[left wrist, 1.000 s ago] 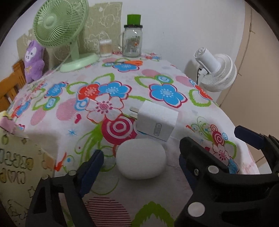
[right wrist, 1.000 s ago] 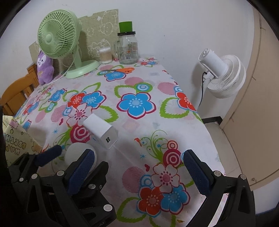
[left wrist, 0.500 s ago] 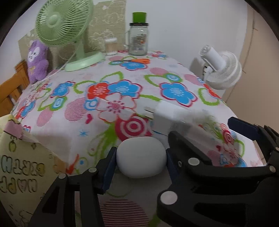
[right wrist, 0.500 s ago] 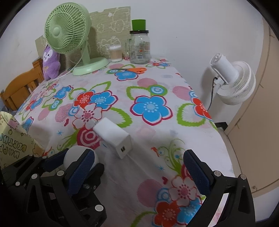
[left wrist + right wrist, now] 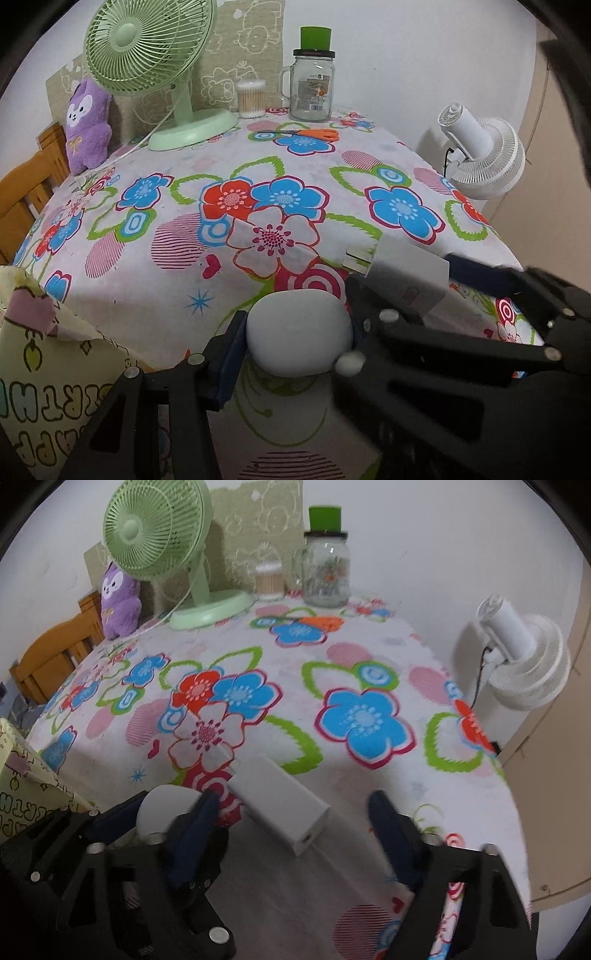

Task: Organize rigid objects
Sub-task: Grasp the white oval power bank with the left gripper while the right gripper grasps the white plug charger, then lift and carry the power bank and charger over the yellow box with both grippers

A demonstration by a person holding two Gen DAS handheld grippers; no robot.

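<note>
A white rounded case (image 5: 298, 332) lies on the flowered tablecloth near the front edge. My left gripper (image 5: 295, 334) is shut on it, one blue pad on each side. The case also shows in the right wrist view (image 5: 162, 808). A white plug charger (image 5: 284, 812) lies just right of the case; it also shows in the left wrist view (image 5: 406, 273). My right gripper (image 5: 291, 827) is open, its fingers astride the charger without touching it.
At the back stand a green fan (image 5: 159, 70), a cotton-swab box (image 5: 251, 98), a glass jar (image 5: 310, 88) and orange scissors (image 5: 310, 133). A purple plush (image 5: 86, 125) leans at the back left. A paper gift bag (image 5: 40, 369) stands at the front left. A white fan (image 5: 521, 661) stands off the table's right.
My left gripper has moved forward and closed on the white case. My right gripper has moved left and forward, so its open fingers now straddle the charger.
</note>
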